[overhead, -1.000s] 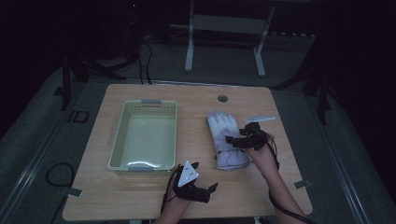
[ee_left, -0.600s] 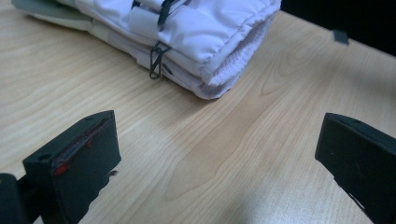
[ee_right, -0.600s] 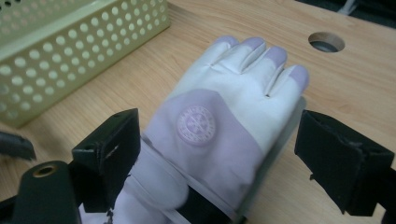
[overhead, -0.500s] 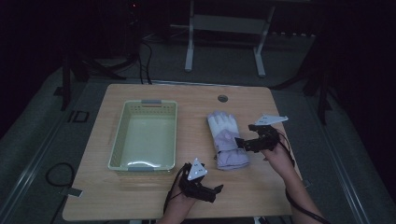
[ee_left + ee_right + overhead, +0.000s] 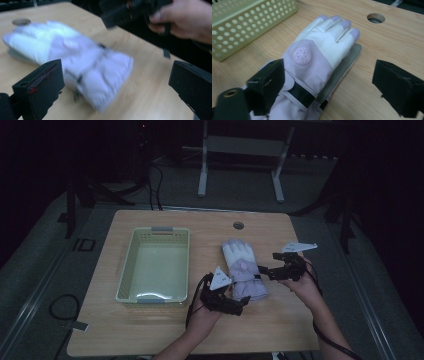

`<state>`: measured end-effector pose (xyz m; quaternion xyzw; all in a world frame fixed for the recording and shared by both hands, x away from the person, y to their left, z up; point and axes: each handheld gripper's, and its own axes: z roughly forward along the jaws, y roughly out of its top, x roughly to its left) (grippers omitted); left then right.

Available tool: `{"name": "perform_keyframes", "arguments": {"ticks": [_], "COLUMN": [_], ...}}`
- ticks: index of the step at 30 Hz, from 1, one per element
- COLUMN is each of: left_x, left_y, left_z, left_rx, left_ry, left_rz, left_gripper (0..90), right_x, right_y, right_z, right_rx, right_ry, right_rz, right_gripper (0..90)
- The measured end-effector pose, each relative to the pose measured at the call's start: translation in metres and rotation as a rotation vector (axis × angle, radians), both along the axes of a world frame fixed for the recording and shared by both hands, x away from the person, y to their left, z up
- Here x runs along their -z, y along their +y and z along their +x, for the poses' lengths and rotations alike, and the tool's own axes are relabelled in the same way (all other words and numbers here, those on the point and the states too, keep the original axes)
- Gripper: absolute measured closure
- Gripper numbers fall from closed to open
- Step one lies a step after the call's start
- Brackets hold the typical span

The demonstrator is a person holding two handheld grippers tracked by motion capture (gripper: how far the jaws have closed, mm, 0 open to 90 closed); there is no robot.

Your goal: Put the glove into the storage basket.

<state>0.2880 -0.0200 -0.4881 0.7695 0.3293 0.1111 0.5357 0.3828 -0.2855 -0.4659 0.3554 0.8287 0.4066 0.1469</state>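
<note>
Basket (image 5: 154, 265) sits left of the pale glove (image 5: 243, 268) (flat on the table (image 5: 295, 320)), the left gripper (image 5: 239, 306) gaping at the glove's cuff, the right gripper (image 5: 265, 270) spread wide just right of it.

Black gripper (image 5: 239, 307) — grey triangular plate

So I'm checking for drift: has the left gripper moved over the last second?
Yes. In the high view the left gripper has swung toward the glove cuff, away from the basket, jaws open.
</note>
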Motion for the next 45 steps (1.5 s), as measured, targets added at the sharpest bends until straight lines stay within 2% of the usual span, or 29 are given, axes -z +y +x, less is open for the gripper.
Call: {"name": "perform_keyframes", "arguments": {"ticks": [2, 3, 5, 6, 7, 8, 9, 10, 12, 13, 14, 16, 18, 20, 21, 24, 28, 30, 32, 33, 35, 37, 39, 40, 42, 44, 45], "left_x": [-0.008, -0.013, -0.018, -0.019, -0.02, -0.021, -0.021, -0.02, -0.016, -0.016, -0.011, -0.002, 0.009, 0.02, 0.027, 0.045, 0.058, 0.064, 0.07, 0.072, 0.074, 0.076, 0.076, 0.077, 0.078, 0.078, 0.077], "left_y": [-0.003, -0.005, -0.006, -0.007, -0.009, -0.011, -0.012, -0.012, -0.014, -0.014, -0.016, -0.018, -0.018, -0.018, -0.018, -0.016, -0.014, -0.013, -0.012, -0.012, -0.012, -0.012, -0.013, -0.013, -0.012, -0.012, -0.013], "left_z": [0.011, 0.02, 0.031, 0.035, 0.038, 0.042, 0.047, 0.052, 0.063, 0.063, 0.07, 0.076, 0.082, 0.087, 0.089, 0.096, 0.102, 0.105, 0.109, 0.111, 0.113, 0.115, 0.116, 0.117, 0.119, 0.12, 0.12], "left_rx": [-0.019, -0.023, -0.06, -0.057, -0.068, -0.101, -0.122, -0.137, -0.16, -0.16, -0.184, -0.198, -0.221, -0.224, -0.243, -0.238, -0.199, -0.175, -0.16, -0.153, -0.14, -0.13, -0.118, -0.106, -0.072, -0.051, -0.046], "left_ry": [-0.01, 0.002, 0.014, 0.011, 0.003, -0.012, -0.02, -0.007, 0.04, 0.04, 0.063, 0.104, 0.14, 0.186, 0.198, 0.292, 0.361, 0.381, 0.424, 0.429, 0.436, 0.441, 0.433, 0.444, 0.473, 0.489, 0.487], "left_rz": [0.002, -0.002, -0.021, -0.018, 0.0, 0.031, 0.04, 0.043, 0.06, 0.06, 0.102, 0.139, 0.161, 0.156, 0.169, 0.152, 0.118, 0.103, 0.079, 0.076, 0.075, 0.066, 0.073, 0.058, 0.024, 0.005, 0.01], "left_gripper": [0.1, 0.1, 14.2, 15.1, 16.0, 20.3, 26.2, 29.9, 30.9, 31.6, 32.7, 32.7, 32.6, 32.6, 32.3, 30.6, 28.9, 28.6, 28.2, 27.0, 27.0, 27.1, 27.8, 29.8, 40.6, 48.5, 53.2], "right_x": [-0.003, -0.005, -0.008, -0.009, -0.009, -0.009, -0.008, -0.006, -0.001, -0.001, 0.009, 0.012, 0.019, 0.027, 0.03, 0.041, 0.057, 0.064, 0.069, 0.072, 0.076, 0.079, 0.081, 0.082, 0.081, 0.079, 0.079], "right_y": [-0.001, -0.001, -0.001, -0.002, -0.002, -0.002, -0.002, -0.001, 0.004, 0.004, 0.011, 0.012, 0.013, 0.014, 0.013, 0.012, 0.011, 0.01, 0.01, 0.009, 0.007, 0.005, 0.003, 0.004, 0.005, 0.008, 0.009], "right_z": [0.002, 0.003, 0.005, 0.007, 0.008, 0.009, 0.012, 0.014, 0.016, 0.016, 0.016, 0.017, 0.018, 0.021, 0.021, 0.024, 0.029, 0.031, 0.033, 0.034, 0.039, 0.042, 0.044, 0.044, 0.043, 0.04, 0.04], "right_rx": [-0.001, -0.005, -0.007, -0.018, -0.017, -0.01, -0.007, -0.01, -0.015, -0.015, -0.034, -0.036, -0.03, -0.022, -0.021, -0.029, -0.019, -0.018, -0.035, -0.043, -0.045, -0.052, -0.06, -0.063, -0.063, -0.054, -0.049], "right_ry": [-0.011, -0.01, -0.033, -0.045, -0.056, -0.06, -0.053, -0.044, -0.029, -0.029, -0.01, -0.001, 0.016, 0.036, 0.043, 0.057, 0.119, 0.155, 0.175, 0.186, 0.244, 0.281, 0.313, 0.312, 0.316, 0.303, 0.298], "right_rz": [0.011, 0.01, 0.017, 0.029, 0.034, 0.036, 0.041, 0.045, 0.029, 0.029, -0.006, -0.017, -0.022, -0.024, -0.024, -0.026, -0.058, -0.044, -0.04, -0.035, -0.001, 0.028, 0.052, 0.054, 0.051, 0.033, 0.027], "right_gripper": [18.5, 23.0, 28.5, 35.4, 36.7, 36.9, 39.2, 41.8, 42.1, 42.1, 42.2, 42.0, 41.7, 40.2, 39.9, 39.3, 38.5, 39.7, 40.3, 42.6, 44.9, 47.1, 52.7, 55.6, 61.9, 66.3, 69.6]}}
